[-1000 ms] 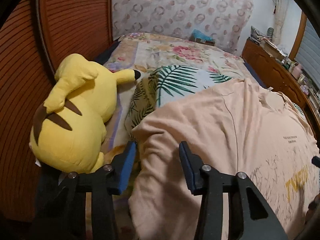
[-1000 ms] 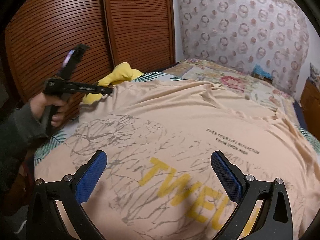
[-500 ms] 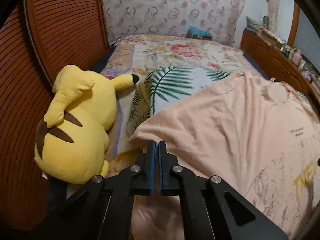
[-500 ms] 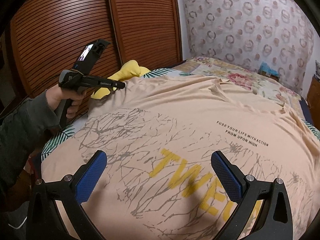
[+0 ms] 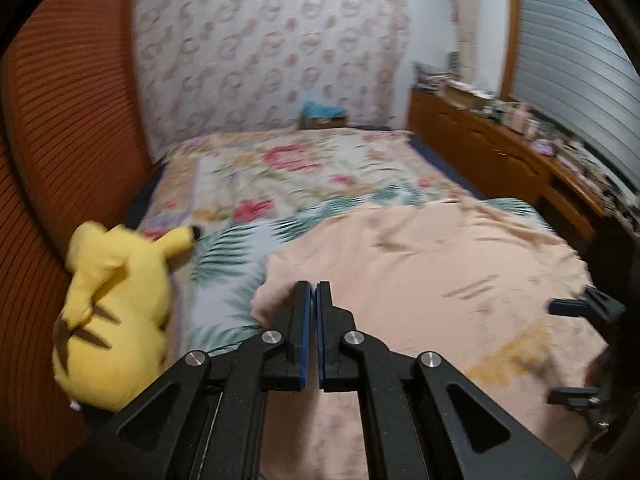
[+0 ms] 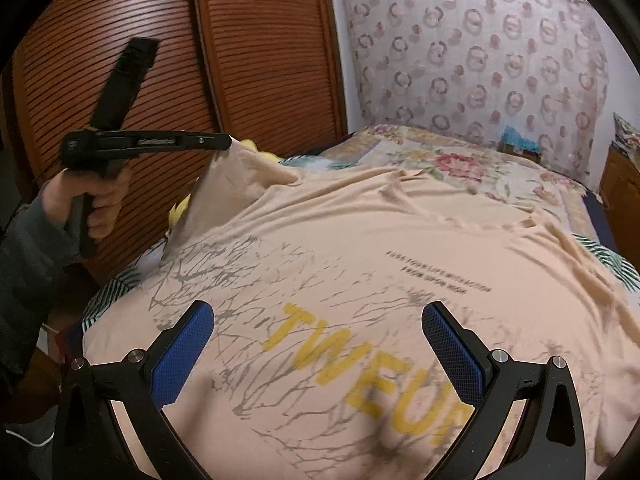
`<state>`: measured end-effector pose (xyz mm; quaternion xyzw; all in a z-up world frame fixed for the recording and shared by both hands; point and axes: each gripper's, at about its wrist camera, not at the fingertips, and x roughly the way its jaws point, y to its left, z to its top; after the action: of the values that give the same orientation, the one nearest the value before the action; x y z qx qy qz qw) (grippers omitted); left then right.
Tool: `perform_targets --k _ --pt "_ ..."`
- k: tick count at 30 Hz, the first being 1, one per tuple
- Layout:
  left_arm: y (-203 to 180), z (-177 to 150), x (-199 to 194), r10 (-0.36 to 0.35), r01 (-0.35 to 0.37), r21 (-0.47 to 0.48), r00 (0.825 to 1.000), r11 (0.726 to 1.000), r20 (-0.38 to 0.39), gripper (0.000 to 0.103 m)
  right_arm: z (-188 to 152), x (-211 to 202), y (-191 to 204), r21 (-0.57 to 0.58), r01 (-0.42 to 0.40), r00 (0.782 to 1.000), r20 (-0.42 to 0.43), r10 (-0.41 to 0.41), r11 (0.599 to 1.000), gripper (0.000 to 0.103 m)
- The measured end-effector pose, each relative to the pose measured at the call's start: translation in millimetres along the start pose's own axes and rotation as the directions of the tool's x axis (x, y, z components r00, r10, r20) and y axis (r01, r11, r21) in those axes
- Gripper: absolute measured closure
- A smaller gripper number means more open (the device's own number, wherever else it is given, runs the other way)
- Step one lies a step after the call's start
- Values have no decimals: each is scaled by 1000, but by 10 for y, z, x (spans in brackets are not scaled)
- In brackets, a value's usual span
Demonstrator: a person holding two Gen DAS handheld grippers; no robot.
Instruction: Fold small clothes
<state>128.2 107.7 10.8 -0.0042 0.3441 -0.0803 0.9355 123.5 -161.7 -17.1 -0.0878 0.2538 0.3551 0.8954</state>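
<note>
The peach cotton T-shirt point(image 6: 360, 264) with yellow lettering and a grey branch print lies spread face-up over the near end of the bed point(image 5: 304, 168), which carries a floral bedspread and, under the shirt, a palm-leaf patterned cover point(image 5: 228, 264). One corner of the shirt on the wardrobe side is raised off the bed into a taut peak.

The brown louvred wooden wardrobe doors point(image 6: 256, 52) stand directly along that side of the bed. A wooden dresser point(image 5: 508, 160) loaded with small items runs along the opposite side. The far half of the bed beyond the shirt is bare bedspread, with a small teal object point(image 5: 320, 110) at the wall.

A yellow plush toy point(image 5: 112, 304) with brown stripes lies between the shirt edge and the wardrobe, just beside the raised corner.

The left claw point(image 6: 224, 144) is closed on the raised shirt corner, held in the left hand point(image 6: 94, 200). The right claw point(image 6: 316, 336) hovers over the printed chest area with its blue pads point(image 6: 180, 356) spread wide, gripping nothing.
</note>
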Motion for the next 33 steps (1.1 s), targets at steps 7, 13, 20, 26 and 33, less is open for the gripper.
perform_targets --k 7,13,20,26,33 --pt "-373 73 -161 -65 63 50 997 997 34 75 -81 16 -46 31 24 1000 5 -24 999 0" --pt "-143 -129 -239 -32 32 4 998 999 49 62 18 113 -1 25 35 999 0 -35 999 2" --pt "185 -503 -250 -10 12 -69 999 998 34 23 249 354 69 -43 -2 999 -35 1 999 21" --pt "326 -803 -135 33 -35 -103 999 994 -26 22 526 752 112 -62 -79 993 -95 73 995 43" --pt "468 -1025 -83 57 -67 -146 996 987 -68 22 743 1385 181 -86 -127 977 -186 109 988 51"
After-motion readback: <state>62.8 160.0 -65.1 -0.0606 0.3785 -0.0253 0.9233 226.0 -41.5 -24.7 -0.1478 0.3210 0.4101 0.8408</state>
